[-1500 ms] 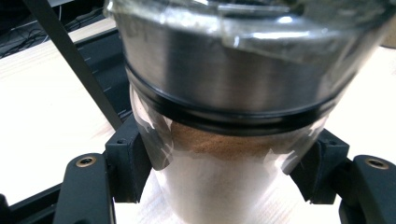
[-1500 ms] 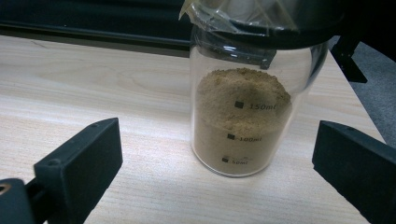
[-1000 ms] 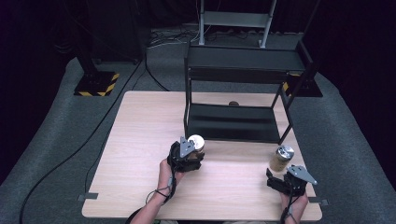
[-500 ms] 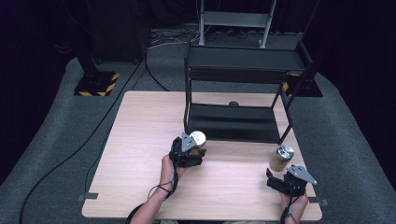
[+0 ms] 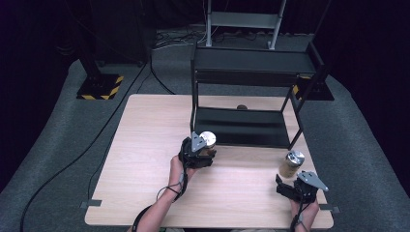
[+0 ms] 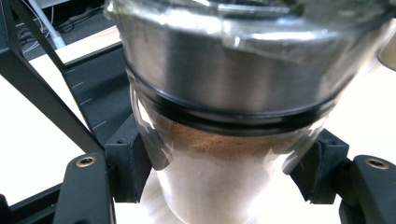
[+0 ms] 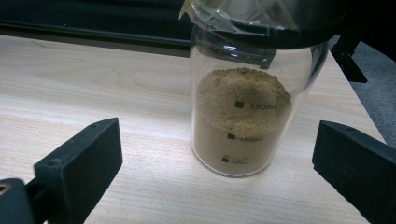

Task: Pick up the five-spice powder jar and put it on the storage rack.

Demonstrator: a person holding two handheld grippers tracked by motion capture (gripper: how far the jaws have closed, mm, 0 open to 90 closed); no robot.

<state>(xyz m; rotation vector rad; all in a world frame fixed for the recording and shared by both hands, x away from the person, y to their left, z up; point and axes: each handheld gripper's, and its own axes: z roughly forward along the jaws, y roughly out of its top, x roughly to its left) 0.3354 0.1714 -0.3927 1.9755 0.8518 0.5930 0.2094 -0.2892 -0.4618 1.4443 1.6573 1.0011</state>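
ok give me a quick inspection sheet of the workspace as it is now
surface: light wood table, tape tabs at its near corners
job's things: jar with a metal lid and brown powder, held in the left tool; second jar of tan powder with volume marks, standing on the table at the right
clutter: small dark round thing on the table behind the rack
grippers: left tool shut on its jar in front of the rack; right tool open, just short of the second jar, pads not touching it
cables: one trails from each tool along the forearm; more cable on the floor at left
surroundings: black two-level rack at the far side, grey carpet, hazard-striped base, metal stand behind
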